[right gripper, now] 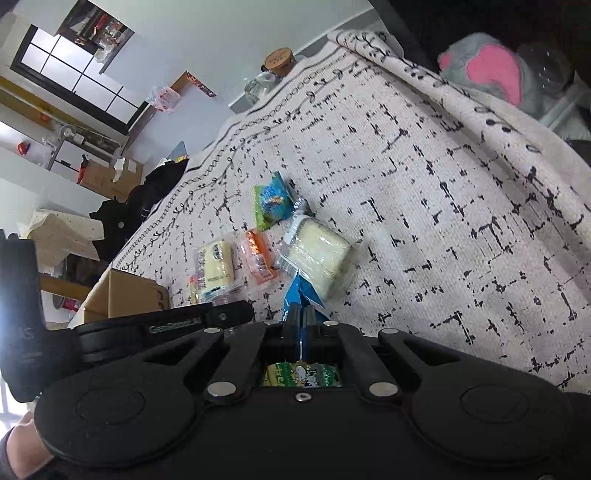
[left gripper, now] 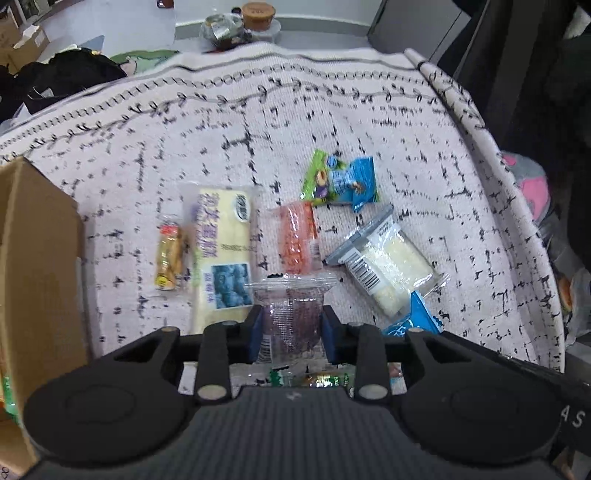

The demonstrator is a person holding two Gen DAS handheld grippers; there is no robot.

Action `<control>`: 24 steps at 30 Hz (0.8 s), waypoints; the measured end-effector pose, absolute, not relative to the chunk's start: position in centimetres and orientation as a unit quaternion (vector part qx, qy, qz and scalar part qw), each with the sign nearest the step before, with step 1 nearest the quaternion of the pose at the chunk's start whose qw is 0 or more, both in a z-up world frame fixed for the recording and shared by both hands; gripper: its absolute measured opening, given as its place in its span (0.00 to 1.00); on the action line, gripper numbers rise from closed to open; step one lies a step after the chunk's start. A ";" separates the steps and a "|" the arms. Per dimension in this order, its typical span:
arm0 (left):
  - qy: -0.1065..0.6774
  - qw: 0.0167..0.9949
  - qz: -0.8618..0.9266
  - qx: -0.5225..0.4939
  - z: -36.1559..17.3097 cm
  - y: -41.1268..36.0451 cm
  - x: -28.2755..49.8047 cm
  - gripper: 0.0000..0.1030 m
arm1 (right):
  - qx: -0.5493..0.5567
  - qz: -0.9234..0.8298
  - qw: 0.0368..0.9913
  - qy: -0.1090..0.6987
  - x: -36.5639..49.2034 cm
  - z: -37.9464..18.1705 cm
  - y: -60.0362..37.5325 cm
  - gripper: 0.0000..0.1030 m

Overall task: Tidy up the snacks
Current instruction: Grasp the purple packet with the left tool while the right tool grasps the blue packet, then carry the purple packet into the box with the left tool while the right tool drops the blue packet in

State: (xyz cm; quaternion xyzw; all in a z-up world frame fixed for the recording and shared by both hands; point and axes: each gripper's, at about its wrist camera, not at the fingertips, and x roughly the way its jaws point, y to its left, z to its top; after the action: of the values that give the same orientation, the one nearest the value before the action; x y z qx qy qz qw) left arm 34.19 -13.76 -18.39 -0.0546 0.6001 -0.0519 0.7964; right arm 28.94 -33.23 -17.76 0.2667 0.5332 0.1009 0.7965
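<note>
My left gripper (left gripper: pixel 291 326) is shut on a clear packet with a dark purple snack (left gripper: pixel 293 314), held above the patterned cloth. My right gripper (right gripper: pixel 302 314) is shut on the edge of a blue snack packet (right gripper: pixel 298 295), whose blue corner (left gripper: pixel 410 323) shows in the left wrist view. On the cloth lie a pale yellow packet (left gripper: pixel 221 251), a small orange-yellow snack (left gripper: pixel 170 254), an orange packet (left gripper: pixel 295 240), a green and blue packet (left gripper: pixel 340 181) and a clear packet of white cake (left gripper: pixel 388 262). A cardboard box (left gripper: pixel 37 266) stands at the left.
A green packet (left gripper: pixel 314 378) lies under the left gripper. A white cloth with black marks (left gripper: pixel 258 122) covers the surface. A grey and pink plush toy (right gripper: pixel 487 70) sits past the cloth's right edge. Jars (left gripper: pixel 255 14) stand at the far edge. Dark clothing (left gripper: pixel 55 81) lies far left.
</note>
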 end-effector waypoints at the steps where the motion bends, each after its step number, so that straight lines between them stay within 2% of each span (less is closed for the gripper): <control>1: 0.598 0.798 -0.052 -0.055 -18.0 -13.6 34.1 0.30 | 0.266 0.101 0.798 0.531 28.9 -17.5 -33.1 0.00; 24: 0.555 0.828 -0.032 -0.075 -11.9 -8.8 29.1 0.30 | 0.249 0.109 0.831 0.485 27.3 -12.8 -29.5 0.00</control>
State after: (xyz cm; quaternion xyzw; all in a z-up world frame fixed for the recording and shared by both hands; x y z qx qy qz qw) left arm 29.15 -8.80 -11.92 -0.0753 0.5551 -0.0319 0.8277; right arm 27.30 -29.46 -12.75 0.2491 0.4846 0.1089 0.8314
